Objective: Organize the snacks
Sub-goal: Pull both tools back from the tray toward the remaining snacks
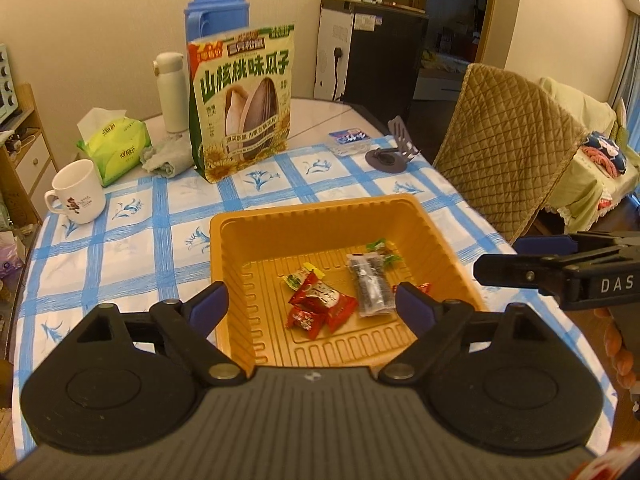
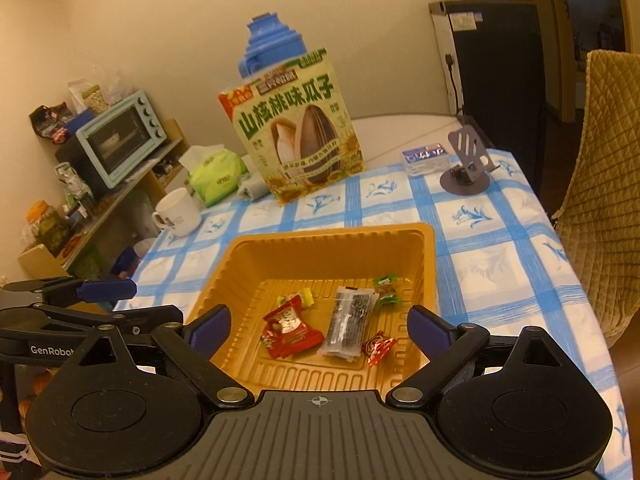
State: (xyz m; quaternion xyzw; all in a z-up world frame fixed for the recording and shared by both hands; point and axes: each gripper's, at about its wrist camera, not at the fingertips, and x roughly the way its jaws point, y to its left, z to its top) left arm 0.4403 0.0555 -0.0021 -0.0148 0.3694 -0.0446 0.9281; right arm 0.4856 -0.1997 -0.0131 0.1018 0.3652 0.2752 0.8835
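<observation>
On a table [image 1: 120,240] spread with a blue-and-white checked cloth, at far left, a white ceramic mug [image 1: 77,192] stands beside a green soft pack of tissues [image 1: 116,146], with a crumpled grey-green cloth [image 1: 166,158] and a tall white insulated flask [image 1: 173,92] just right of them. Next along, a large green-and-cream bag of sunflower seeds [image 1: 242,104] stands upright in front of a blue plastic thermos jug [image 1: 216,8].

Near the middle, a shallow orange ribbed plastic tray [image 1: 248,248] holds the snacks: red foil-wrapped sweets [image 1: 320,304] at its left, a clear packet of dark seeds [image 1: 370,284] lying lengthwise at centre, a green-wrapped sweet [image 1: 380,250] at the far right of the tray floor, and a small red-wrapped sweet [image 2: 378,348] at the near right.

Over the tray's near edge, the left gripper [image 1: 312,304] hangs with its blue-padded jaws spread wide and nothing between them; none of the snacks is touched. The right gripper [image 2: 320,324], just beside it to the right, likewise stands wide and empty over the tray.

Farther right, at the table's far side, a small clear box with a blue printed lid [image 1: 349,138] sits beside a grey metal phone stand [image 1: 394,148]. A chair with a quilted tan cover [image 1: 508,148] stands at the right edge of the table.
</observation>
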